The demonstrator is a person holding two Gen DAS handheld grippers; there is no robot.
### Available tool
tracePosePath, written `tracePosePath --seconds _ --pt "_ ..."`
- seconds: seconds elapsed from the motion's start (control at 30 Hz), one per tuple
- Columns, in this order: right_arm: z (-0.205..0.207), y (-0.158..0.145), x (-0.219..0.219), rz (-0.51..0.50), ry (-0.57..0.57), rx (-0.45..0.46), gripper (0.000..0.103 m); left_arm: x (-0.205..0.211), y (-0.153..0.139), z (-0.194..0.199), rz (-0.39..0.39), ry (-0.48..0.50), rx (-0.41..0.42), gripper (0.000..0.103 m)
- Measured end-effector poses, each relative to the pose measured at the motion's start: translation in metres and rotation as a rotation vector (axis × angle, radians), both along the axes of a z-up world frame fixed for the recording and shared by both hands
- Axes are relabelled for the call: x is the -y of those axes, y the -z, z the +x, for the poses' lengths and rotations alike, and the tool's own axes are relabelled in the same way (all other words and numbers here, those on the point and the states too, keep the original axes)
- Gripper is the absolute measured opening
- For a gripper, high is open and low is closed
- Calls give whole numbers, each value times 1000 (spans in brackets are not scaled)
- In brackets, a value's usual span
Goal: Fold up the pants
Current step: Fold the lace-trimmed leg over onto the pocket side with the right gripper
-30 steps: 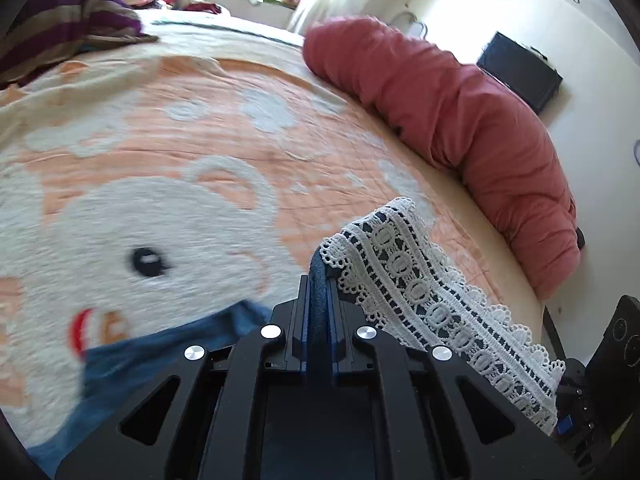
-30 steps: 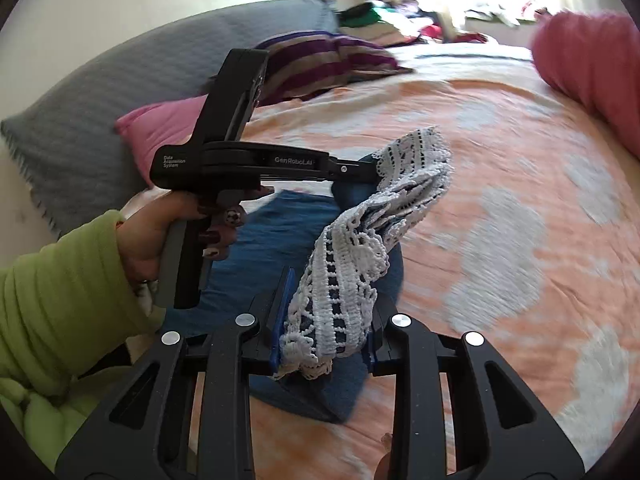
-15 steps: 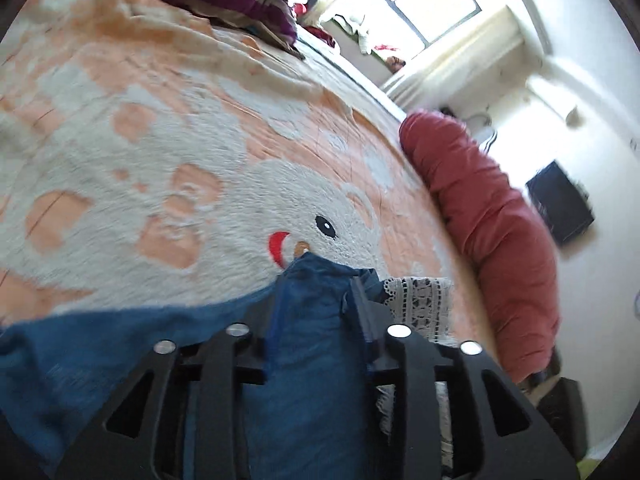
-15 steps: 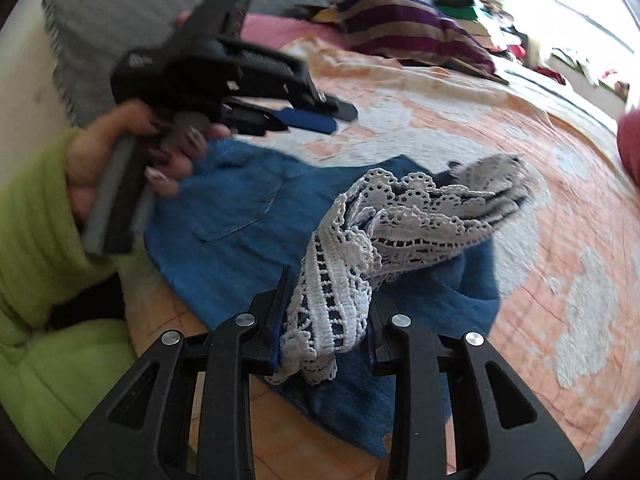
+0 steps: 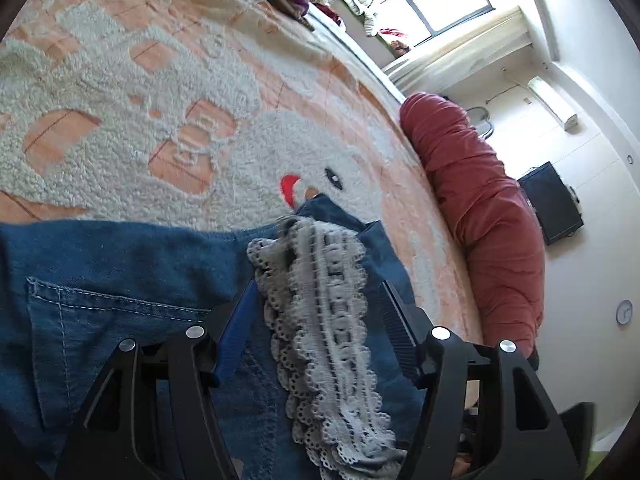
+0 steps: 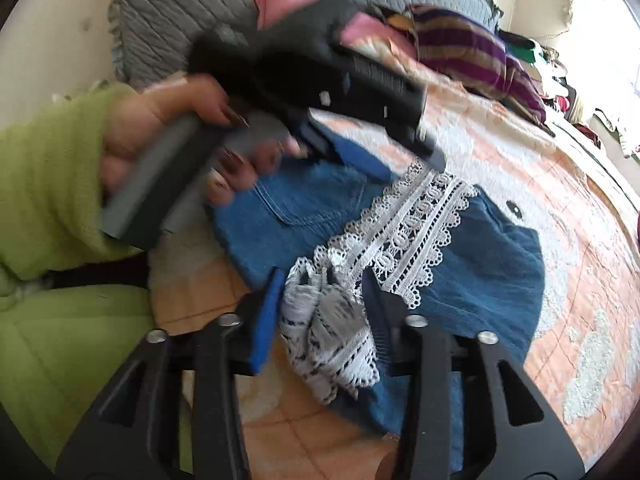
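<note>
Pants (image 6: pixel 472 272) lie folded on the bed (image 6: pixel 560 184), lace hem (image 6: pixel 416 224) on top. Left gripper (image 5: pixel 320 292) fingers spread open over the lace at 6 o'clock; right gripper (image 6: pixel 324 284) fingers open around bunched lace.

Pants (image 5: pixel 120 280): blue denim, pale stitching, white lace trim (image 6: pixel 416 224) with scalloped edge. Bed cover (image 5: pixel 160 80): peach with fleecy white bear pattern, red mouth. Bolster (image 5: pixel 488 216) red; pillow (image 6: pixel 468 48) purple-striped; sleeve (image 6: pixel 44 184) lime green.
</note>
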State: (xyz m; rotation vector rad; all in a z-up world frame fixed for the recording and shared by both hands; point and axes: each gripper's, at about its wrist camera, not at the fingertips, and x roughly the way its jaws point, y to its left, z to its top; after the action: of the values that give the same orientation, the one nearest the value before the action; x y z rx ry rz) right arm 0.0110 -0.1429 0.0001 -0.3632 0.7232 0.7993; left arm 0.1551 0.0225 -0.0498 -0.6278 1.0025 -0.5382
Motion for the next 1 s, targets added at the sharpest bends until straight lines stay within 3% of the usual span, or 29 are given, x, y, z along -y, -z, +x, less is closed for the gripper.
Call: tracePosePath --seconds 0.07,0.27,0.37,0.4,0.43,0.47,0.5,0.53,0.57,0.63,0.73,0.87,1.0 --pt "-6 -6 10 14 11 12 43 1 4 2 4 -7 -13 61" --pt "-17 1 23 -16 1 18 44 14 9 15 15 7 -43 61" --pt "-17 8 16 -21 -37 -9 44 27 9 26 57 12 -62 59" --pt "-17 11 11 -38 -51 -14 44 32 8 28 75 15 -62 49" --pt "-18 14 7 -51 -60 -14 44 35 7 29 84 21 -58 27" --pt "-17 17 3 -62 -63 -11 44 38 6 31 84 29 -55 18" --pt "-16 20 2 -69 -51 -16 41 40 3 32 83 34 -48 16" --pt "-14 21 3 -73 -37 -20 19 42 -2 33 85 37 -31 16" --pt "-12 20 3 -65 -29 -26 11 43 -7 34 83 40 -15 16" --pt "-11 11 5 -22 -29 -11 9 41 -19 32 68 47 32 15" --pt "-11 10 -6 -42 -65 8 8 33 -26 32 105 26 68 15" --pt "-11 24 -22 -89 -106 -16 8 22 -7 32 147 -11 7 16" --pt "-11 20 -17 -65 -111 -35 15 12 7 31 142 -27 -32 25"
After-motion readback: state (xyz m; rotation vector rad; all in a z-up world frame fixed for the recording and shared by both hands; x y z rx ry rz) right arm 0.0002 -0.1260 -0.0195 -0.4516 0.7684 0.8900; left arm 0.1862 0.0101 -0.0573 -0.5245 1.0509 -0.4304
